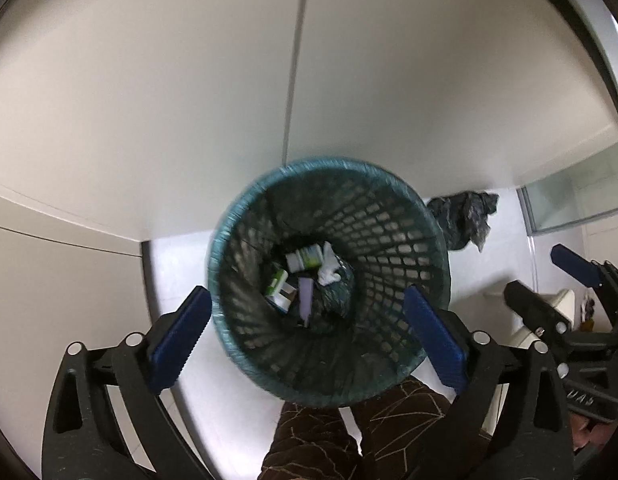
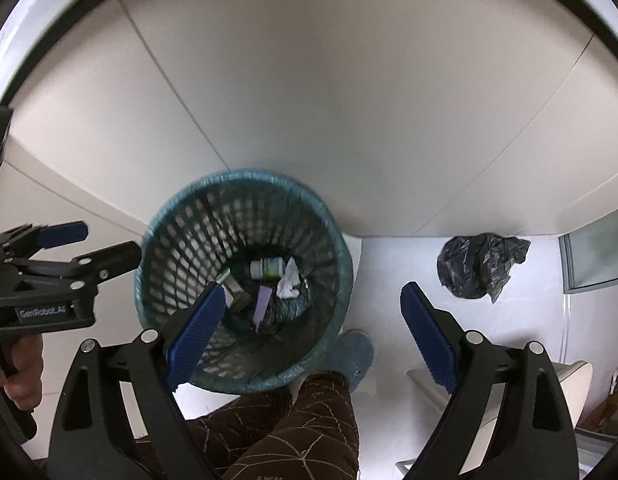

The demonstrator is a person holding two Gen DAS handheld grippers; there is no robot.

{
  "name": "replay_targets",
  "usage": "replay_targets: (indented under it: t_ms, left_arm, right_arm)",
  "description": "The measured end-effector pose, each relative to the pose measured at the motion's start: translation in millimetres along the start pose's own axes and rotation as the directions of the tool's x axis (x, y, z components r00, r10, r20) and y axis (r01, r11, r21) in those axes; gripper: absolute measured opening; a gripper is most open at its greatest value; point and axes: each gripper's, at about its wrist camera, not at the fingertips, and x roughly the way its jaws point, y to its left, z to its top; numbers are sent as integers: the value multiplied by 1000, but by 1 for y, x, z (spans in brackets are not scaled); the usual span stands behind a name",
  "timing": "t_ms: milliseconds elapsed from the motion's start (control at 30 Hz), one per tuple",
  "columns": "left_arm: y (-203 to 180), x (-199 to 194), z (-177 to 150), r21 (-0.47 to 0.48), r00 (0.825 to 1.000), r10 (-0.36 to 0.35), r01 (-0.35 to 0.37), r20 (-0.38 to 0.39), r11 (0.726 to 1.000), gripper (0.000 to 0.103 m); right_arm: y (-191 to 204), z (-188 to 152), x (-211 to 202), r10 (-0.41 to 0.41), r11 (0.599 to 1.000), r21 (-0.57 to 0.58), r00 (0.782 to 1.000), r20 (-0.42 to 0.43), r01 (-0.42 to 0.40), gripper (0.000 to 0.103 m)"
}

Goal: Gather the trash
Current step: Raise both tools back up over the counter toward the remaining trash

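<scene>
Fingers of left gripper [image 1: 307, 338] and right gripper [image 2: 313, 330] both spread wide, holding nothing, poised above the lined mesh bin [image 1: 329, 280] with bottles and tissue inside; next, pinch the liner rim squarely, opposite sides, lift evenly.

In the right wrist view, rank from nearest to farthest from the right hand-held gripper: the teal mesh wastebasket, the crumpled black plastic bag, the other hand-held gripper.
From the right hand-held gripper:
1. Teal mesh wastebasket: its rim lies just behind the left finger.
2. Crumpled black plastic bag: on the floor, upper right, by the wall.
3. Left hand-held gripper: at the far left edge, beside the basket.
</scene>
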Motion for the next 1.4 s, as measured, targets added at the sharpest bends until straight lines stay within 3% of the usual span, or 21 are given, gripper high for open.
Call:
replay_targets:
  t_ms: [533,700,833,1033,1400]
  left_arm:
    - [12,-141,48,-68,984,-29,41,176,997,97]
    - [13,-173,68,-55,973,-6,19,229,998,97]
    - [12,-205,85,-48,959,-18,33,283,998,97]
    - [13,-245,106,-36,936,15,-3,352,999,97]
    - [9,-290,143,-20,917,19,-12,398,1000,97]
  right_arm:
    - [1,89,-115,-8,1000,-6,988,154,9,85]
    - [2,118,-153,-8,1000,4,973,231,7,85]
    - [7,138,-180,-14,1000,-17,956,292,20,85]
    - [11,161,-217,-12,1000,-17,930,367,20,85]
    - [3,202,-265,-18,1000,7,888,459,16,85]
